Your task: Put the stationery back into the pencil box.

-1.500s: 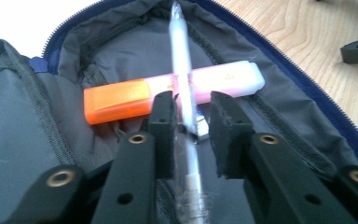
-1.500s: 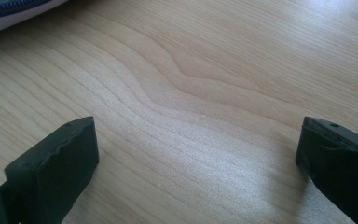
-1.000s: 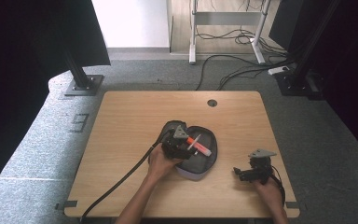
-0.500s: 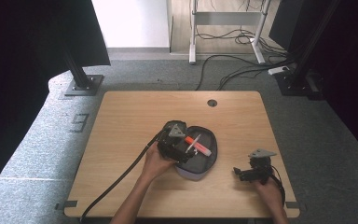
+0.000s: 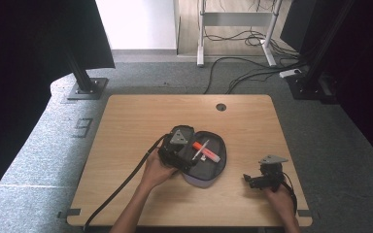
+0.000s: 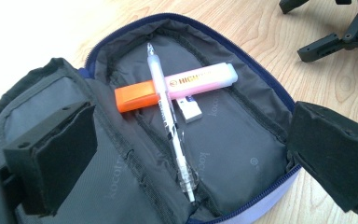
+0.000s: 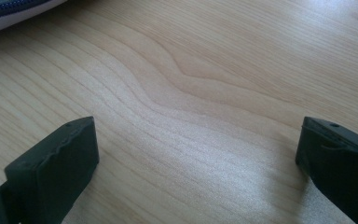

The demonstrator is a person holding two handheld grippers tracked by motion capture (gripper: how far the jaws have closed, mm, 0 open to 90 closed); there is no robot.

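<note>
An open pencil case [image 5: 209, 162] lies on the wooden bench [image 5: 126, 126], a little toward the person's side of the middle, its zip undone and its grey lining exposed. Inside it rests a highlighter [image 6: 177, 86] with an orange cap and a pale pink body, and a clear pen [image 6: 170, 119] lies across the highlighter, touching it, its tip toward the far end of the case. A small white eraser [image 6: 189, 109] sits just beside the pen, partly under the highlighter.

The left claw [image 5: 177, 153] hovers at the left edge of the case, above the folded-back flap. Its jaws have just been opening and now stand wide apart, one on each side of the case's interior in the left gripper view, with nothing pressed between the pads [image 6: 60, 154]; the pen and highlighter lie free below them.

The right claw [image 5: 252, 180] rests low on the bench to the right of the case, well apart from it, held in the person's right hand [image 5: 279, 196]. Its jaws are also spread wide over bare wood, holding nothing, and a corner of the case shows at the top left of the right gripper view
</note>
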